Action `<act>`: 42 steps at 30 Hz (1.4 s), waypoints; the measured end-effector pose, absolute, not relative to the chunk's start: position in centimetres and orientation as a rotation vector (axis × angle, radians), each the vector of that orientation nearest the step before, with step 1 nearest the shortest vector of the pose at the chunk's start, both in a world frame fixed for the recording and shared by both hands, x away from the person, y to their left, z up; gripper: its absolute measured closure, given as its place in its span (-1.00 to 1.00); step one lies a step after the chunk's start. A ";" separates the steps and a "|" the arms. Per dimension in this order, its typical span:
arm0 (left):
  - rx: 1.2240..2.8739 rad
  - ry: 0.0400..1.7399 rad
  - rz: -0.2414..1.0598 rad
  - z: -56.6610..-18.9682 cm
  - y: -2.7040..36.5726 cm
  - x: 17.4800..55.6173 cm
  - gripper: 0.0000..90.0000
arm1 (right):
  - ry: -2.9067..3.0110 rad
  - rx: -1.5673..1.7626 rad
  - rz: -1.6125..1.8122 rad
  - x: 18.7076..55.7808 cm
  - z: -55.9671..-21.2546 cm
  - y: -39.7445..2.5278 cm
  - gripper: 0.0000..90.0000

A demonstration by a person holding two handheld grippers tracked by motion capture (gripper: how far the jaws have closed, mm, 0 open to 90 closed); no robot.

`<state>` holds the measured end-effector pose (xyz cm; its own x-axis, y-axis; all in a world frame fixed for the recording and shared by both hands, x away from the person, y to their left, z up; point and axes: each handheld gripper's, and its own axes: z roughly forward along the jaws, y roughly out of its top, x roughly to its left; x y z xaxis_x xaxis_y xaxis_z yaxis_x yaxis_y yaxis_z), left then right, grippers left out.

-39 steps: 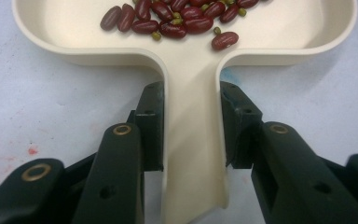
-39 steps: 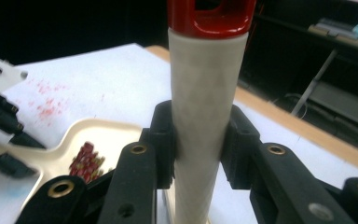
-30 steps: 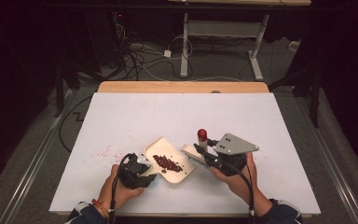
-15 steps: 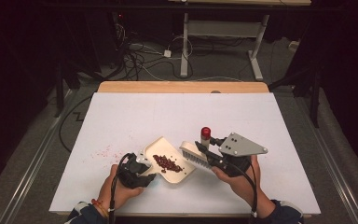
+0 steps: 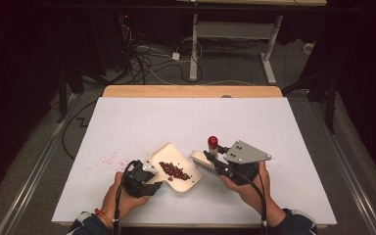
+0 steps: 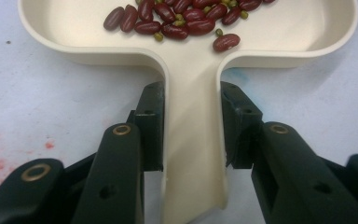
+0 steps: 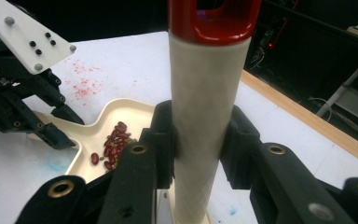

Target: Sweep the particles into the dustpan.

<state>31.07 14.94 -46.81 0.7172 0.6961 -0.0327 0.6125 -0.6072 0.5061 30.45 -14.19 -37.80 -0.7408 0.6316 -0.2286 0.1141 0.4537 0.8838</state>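
A cream dustpan [image 5: 162,152] lies on the white table and holds a heap of dark red beans [image 5: 174,171] with a few small green ones. My left gripper [image 5: 149,178] is shut on the pan's handle [image 6: 193,140], one jaw on each side, and the beans [image 6: 177,18] lie just ahead of it. My right gripper [image 5: 215,164] is shut on a cream brush handle [image 7: 205,93] with a red cap [image 5: 213,142]. The brush's bristle head [image 5: 201,160] sits at the pan's right edge. In the right gripper view the pan [image 7: 98,130] and the left gripper [image 7: 42,112] lie to the left.
Red crumbs and stains [image 5: 108,159] are scattered on the white table sheet left of the pan. A wooden strip [image 5: 191,91] runs along the table's far edge. Cables and desk legs [image 5: 193,44] stand on the floor beyond.
The right gripper and its brush have shifted only slightly beside the pan. The left gripper and the pan have stayed in place.
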 end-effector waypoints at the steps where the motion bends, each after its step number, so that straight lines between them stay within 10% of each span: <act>1: 2.433 1.000 0.231 -46.8 15.0 31.1 0.41 | 2.169 0.624 1.258 30.4 -37.8 -14.1 0.55; 42: 2.403 1.045 0.217 -47.3 15.3 31.4 0.41 | 2.091 0.598 1.363 32.6 -37.5 -11.2 0.55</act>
<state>31.40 15.28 -47.34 0.6916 0.7203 -0.0538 0.6393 -0.5758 0.5096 32.62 -11.23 -37.51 -0.7395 0.6377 -0.2155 0.0603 0.3817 0.9223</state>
